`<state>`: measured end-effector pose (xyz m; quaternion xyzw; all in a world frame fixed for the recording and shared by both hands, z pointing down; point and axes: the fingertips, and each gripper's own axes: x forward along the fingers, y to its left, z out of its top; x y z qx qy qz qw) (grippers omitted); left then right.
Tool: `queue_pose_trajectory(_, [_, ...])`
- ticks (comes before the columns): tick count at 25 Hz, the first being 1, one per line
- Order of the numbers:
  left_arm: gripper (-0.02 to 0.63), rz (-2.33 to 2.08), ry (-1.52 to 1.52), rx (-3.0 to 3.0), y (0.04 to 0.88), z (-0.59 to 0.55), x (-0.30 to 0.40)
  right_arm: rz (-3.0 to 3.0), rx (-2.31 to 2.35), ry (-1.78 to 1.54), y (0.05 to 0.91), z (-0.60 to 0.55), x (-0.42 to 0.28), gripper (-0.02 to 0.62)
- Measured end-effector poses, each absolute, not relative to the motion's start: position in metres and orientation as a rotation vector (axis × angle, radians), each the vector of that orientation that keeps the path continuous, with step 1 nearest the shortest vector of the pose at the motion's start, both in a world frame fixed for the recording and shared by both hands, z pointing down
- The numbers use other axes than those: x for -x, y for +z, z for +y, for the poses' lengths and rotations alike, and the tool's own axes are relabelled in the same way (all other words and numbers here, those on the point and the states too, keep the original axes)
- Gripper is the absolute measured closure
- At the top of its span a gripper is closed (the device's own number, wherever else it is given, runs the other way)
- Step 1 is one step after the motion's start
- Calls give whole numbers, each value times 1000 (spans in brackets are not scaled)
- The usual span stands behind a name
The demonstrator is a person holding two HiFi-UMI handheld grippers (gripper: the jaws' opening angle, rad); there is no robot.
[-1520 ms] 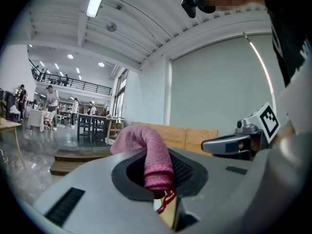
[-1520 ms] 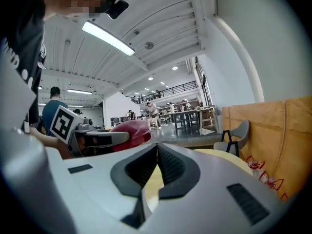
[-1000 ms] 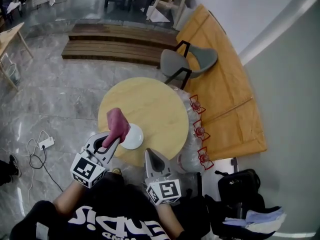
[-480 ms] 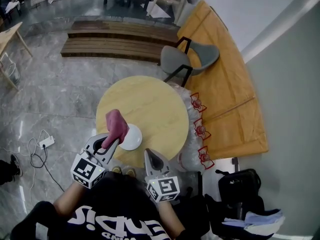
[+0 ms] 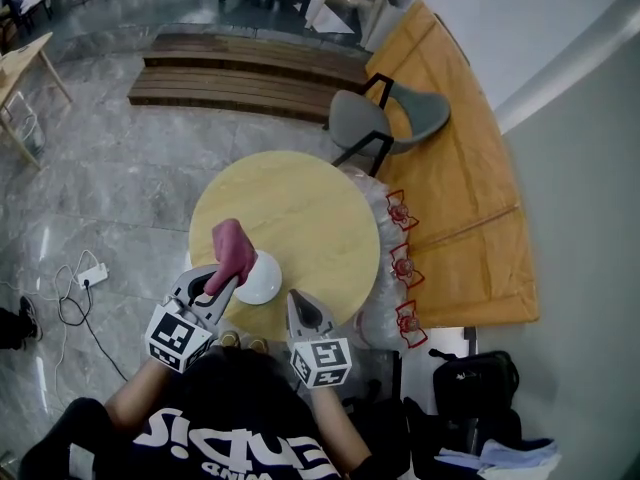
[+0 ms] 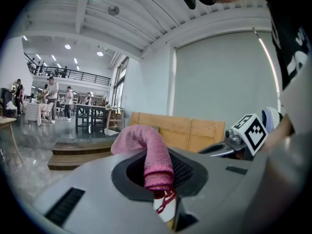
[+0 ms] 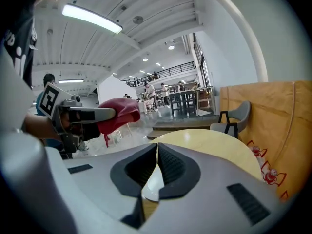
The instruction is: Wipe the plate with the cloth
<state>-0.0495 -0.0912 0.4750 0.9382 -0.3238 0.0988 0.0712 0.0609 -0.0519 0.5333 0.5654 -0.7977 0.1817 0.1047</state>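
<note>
Head view: my left gripper [image 5: 222, 284] clenches the pink cloth [image 5: 233, 244], poised at 10 o'clock of the white plate [image 5: 264, 280] by the table's [image 5: 310, 203] 7 o'clock edge; right gripper [image 5: 296, 300] pinched together, empty; wiping, I judge, not yet begun.

Pink cloth [image 5: 233, 245], white plate [image 5: 262, 284], pale yellow table [image 5: 310, 213]; beyond the table, a grey chair [image 5: 385, 123] on grey marbled floor [image 5: 120, 188].

wear: black short-sleeved T-shirt [image 5: 235, 438], large white lettering | left gripper [image 5: 230, 280]: pale grey shell, black ribbed pads [image 6: 180, 168] | right gripper [image 5: 296, 297]: same grey shell, black pads [image 7: 171, 167] | marker cubes [image 5: 180, 336]: white, black square codes, one per gripper
</note>
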Motion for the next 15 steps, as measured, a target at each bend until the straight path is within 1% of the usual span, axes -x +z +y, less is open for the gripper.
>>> queue_pose_trajectory(6, [554, -982, 325, -2797, 487, -99, 44, -2321, -1572, 671, 579, -65, -63, 572])
queue_pose_trajectory(15, [554, -991, 353, -2767, 499, -113, 36, -2239, -1480, 785, 642, -83, -69, 571])
